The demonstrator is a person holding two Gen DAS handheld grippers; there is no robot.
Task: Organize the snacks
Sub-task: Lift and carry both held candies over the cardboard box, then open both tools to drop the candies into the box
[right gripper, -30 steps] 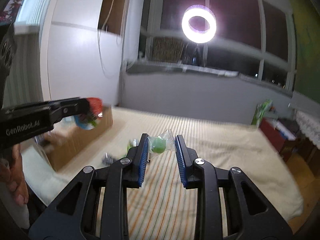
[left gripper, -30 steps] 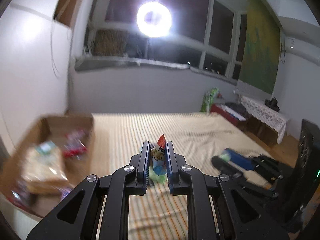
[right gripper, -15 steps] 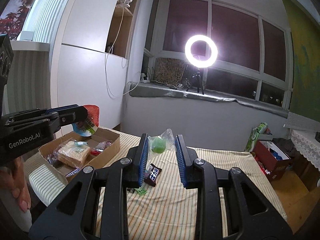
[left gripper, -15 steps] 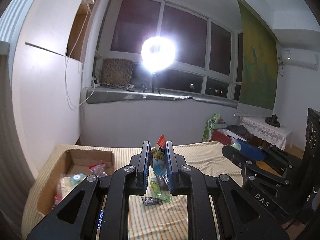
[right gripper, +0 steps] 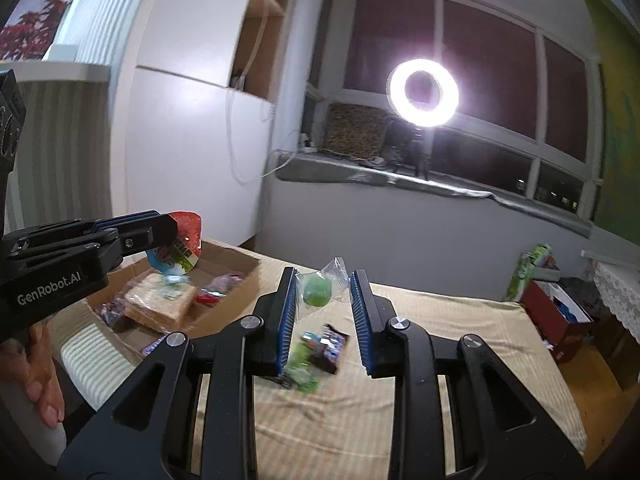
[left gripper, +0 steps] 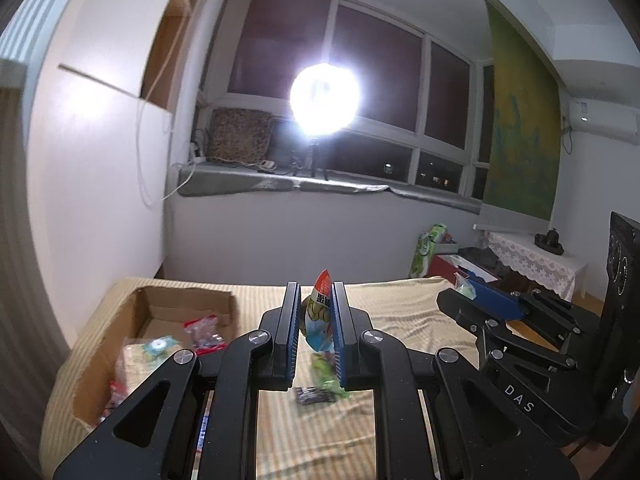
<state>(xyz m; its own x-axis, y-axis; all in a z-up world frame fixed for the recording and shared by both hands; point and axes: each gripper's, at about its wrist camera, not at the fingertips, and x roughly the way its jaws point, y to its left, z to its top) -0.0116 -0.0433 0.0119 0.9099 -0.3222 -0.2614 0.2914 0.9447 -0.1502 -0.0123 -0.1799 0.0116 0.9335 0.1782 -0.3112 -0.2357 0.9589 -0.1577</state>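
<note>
My left gripper (left gripper: 316, 300) is shut on a small red, blue and green snack packet (left gripper: 318, 322), held above the striped bed. It also shows in the right wrist view (right gripper: 176, 240), over the cardboard box (right gripper: 236, 276). My right gripper (right gripper: 324, 280) is shut on a clear wrapper with a green candy (right gripper: 317, 290); its tip shows in the left wrist view (left gripper: 464, 288). The open cardboard box (left gripper: 100, 360) at the left holds bread and several snack packets. A dark packet (right gripper: 330, 348) and a green packet (right gripper: 302, 372) lie on the bed.
The striped bedspread (left gripper: 400, 320) covers the bed. A white wall stands at the left and a window sill with a bright ring light (right gripper: 424, 92) at the back. A red box (right gripper: 556, 312) and a lace-covered table (left gripper: 532, 256) stand at the right.
Both views have settled from a lower, blurred look to a level one over the bed. Both grippers still hold their snacks. The left gripper has drifted over the box.
</note>
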